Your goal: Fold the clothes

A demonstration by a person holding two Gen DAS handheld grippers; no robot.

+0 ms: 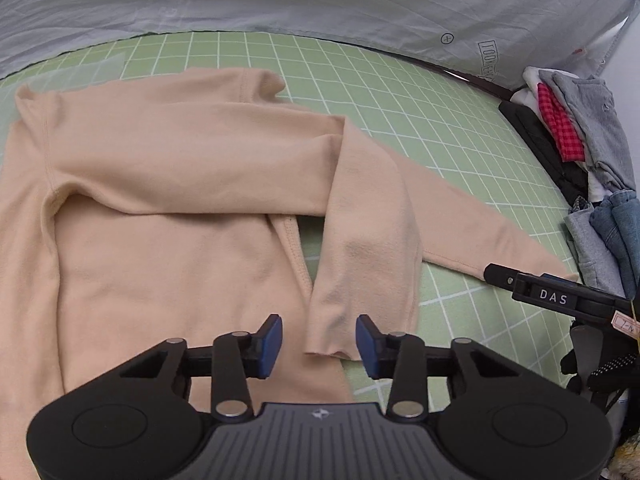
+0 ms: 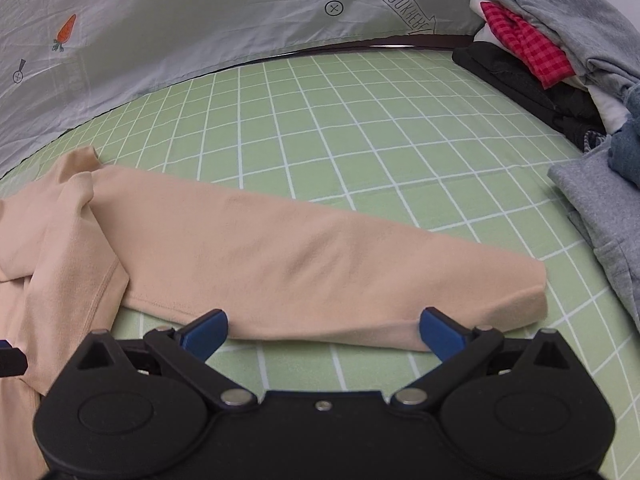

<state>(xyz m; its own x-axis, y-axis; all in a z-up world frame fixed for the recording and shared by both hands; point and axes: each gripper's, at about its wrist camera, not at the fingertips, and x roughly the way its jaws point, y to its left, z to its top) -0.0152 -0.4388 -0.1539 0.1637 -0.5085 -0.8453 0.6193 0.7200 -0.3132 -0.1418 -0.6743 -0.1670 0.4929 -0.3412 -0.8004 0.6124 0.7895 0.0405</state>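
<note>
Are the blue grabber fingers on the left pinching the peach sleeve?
Apart. In the left wrist view the left gripper has a gap on both sides of the sleeve cuff; neither pad presses it.

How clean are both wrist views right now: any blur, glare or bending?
Left wrist: sharp, even light, grid mat bowed by fisheye, corners dark. Right wrist: likewise bowed, peach top slightly soft, small glare on the dark table edge.

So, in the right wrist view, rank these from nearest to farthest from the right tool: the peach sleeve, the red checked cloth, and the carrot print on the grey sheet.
1. Peach sleeve: lying directly ahead of the right tool, between its open tips.
2. Red checked cloth: in the clothes pile, far right.
3. Carrot print: on the grey sheet, far left. Items 2 and 3 are close to call.
</note>
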